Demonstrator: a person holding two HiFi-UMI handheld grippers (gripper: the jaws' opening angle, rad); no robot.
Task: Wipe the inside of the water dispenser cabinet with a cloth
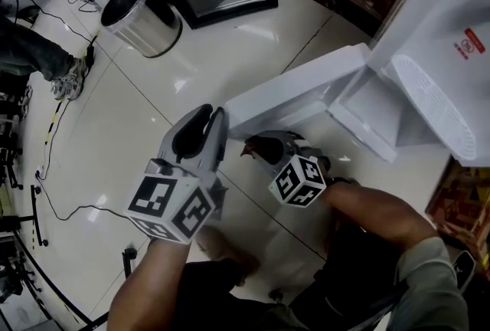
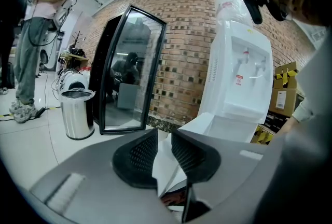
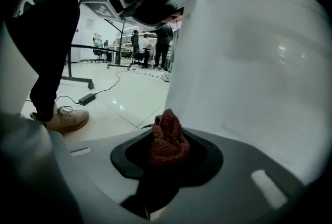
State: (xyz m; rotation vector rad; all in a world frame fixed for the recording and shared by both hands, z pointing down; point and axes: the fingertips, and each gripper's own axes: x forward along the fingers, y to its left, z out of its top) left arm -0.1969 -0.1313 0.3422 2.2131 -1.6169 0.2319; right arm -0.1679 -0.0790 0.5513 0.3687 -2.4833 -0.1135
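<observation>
The dispenser (image 1: 429, 54) stands at our right, its cabinet (image 1: 367, 111) open low down and the door (image 1: 298, 88) swung out towards us. We judge the left gripper (image 1: 213, 115) is there to hold that door open: its jaws are clenched on the door's free edge, which fills the narrow gap between them. The right gripper (image 1: 262, 145) grasps the cloth (image 3: 168, 137), a rust-red knitted wad bunched between its jaws. It sits low beside the door and short of the cabinet, so wiping looks not yet begun. Only the head view shows both tools with the open cabinet. Only the left gripper view shows the edge in the jaws. Only the right gripper view shows the cloth's knit and a white panel close ahead.
</observation>
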